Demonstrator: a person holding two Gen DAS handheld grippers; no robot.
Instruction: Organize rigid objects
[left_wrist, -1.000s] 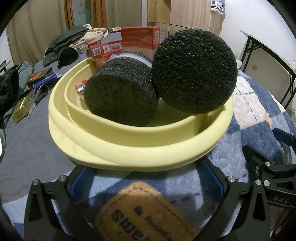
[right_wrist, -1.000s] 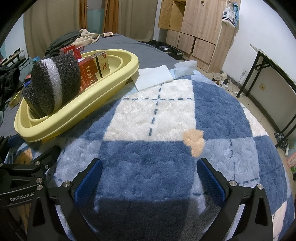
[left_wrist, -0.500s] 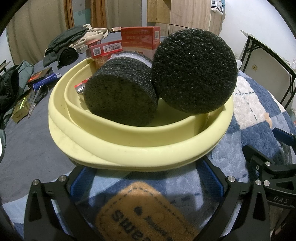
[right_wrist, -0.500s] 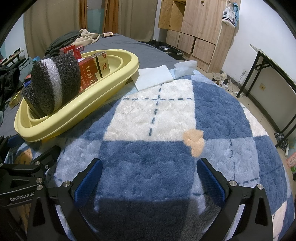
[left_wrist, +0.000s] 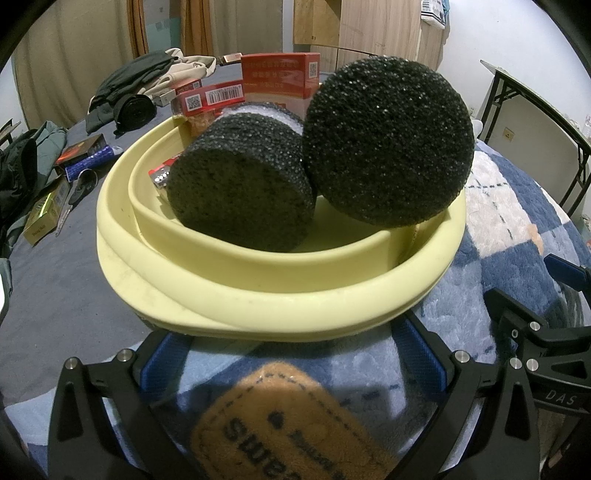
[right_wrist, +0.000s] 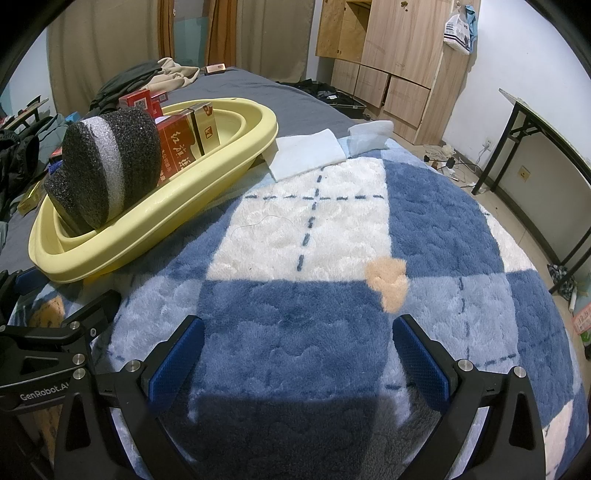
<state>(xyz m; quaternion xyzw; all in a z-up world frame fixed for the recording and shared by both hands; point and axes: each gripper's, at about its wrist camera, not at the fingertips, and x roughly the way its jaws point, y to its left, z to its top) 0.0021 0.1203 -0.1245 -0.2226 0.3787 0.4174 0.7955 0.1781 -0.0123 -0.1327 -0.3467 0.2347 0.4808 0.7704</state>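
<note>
A pale yellow tub (left_wrist: 280, 302) sits on the bed and holds two black foam discs (left_wrist: 388, 144) (left_wrist: 240, 184) and several red boxes (left_wrist: 280, 74). It also shows in the right wrist view (right_wrist: 122, 254) at the left. My left gripper (left_wrist: 291, 354) is open and empty just in front of the tub's near rim. My right gripper (right_wrist: 299, 354) is open and empty over the blue and white plush blanket (right_wrist: 332, 221), to the right of the tub.
Small boxes (left_wrist: 44, 214), scissors (left_wrist: 74, 199) and piled clothes (left_wrist: 140, 88) lie on the grey sheet left of the tub. A folded white cloth (right_wrist: 306, 151) lies beyond the tub. A wooden wardrobe (right_wrist: 399, 55) and a black-framed table (right_wrist: 546, 147) stand at the right.
</note>
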